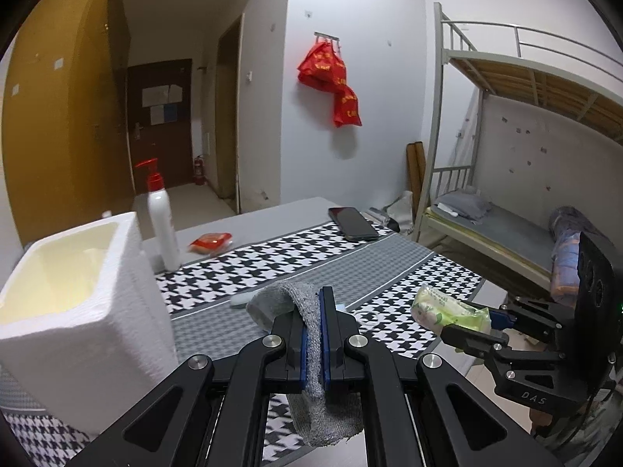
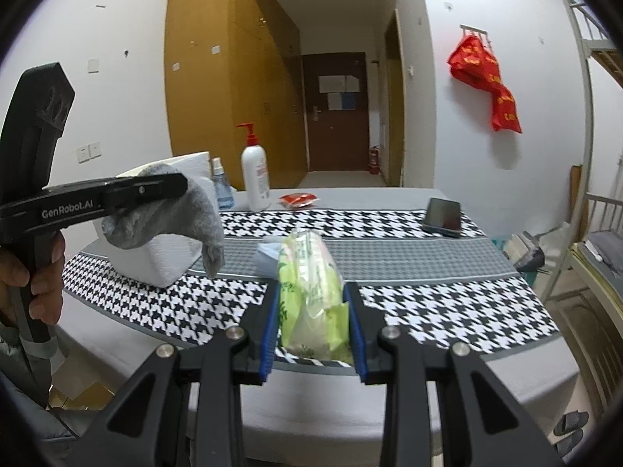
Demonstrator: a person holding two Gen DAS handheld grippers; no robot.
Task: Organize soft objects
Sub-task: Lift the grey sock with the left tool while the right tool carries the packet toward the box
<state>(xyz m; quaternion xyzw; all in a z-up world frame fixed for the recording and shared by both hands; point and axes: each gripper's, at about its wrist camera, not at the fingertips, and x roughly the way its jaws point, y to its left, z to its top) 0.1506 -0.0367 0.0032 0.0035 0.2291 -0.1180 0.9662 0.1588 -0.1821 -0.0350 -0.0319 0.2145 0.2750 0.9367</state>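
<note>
My left gripper (image 1: pixel 311 303) is shut on a grey sock (image 1: pixel 284 303), which drapes over its pads and hangs below them. From the right wrist view that left gripper (image 2: pixel 179 186) holds the grey sock (image 2: pixel 167 218) in the air, in front of the white foam box (image 2: pixel 163 260). My right gripper (image 2: pixel 311 299) is shut on a green tissue pack (image 2: pixel 311 272) above the houndstooth cloth (image 2: pixel 428 303). The left wrist view has the right gripper (image 1: pixel 467 323) with the tissue pack (image 1: pixel 447 307) at the right. The open foam box (image 1: pixel 78 303) stands at the left.
A white pump bottle (image 1: pixel 161 218) with a red top, a red packet (image 1: pixel 210 242) and a black phone (image 1: pixel 352 223) lie further back on the table. A small spray bottle (image 2: pixel 222 188) stands behind the box. A metal bunk bed (image 1: pixel 506 194) stands to the right.
</note>
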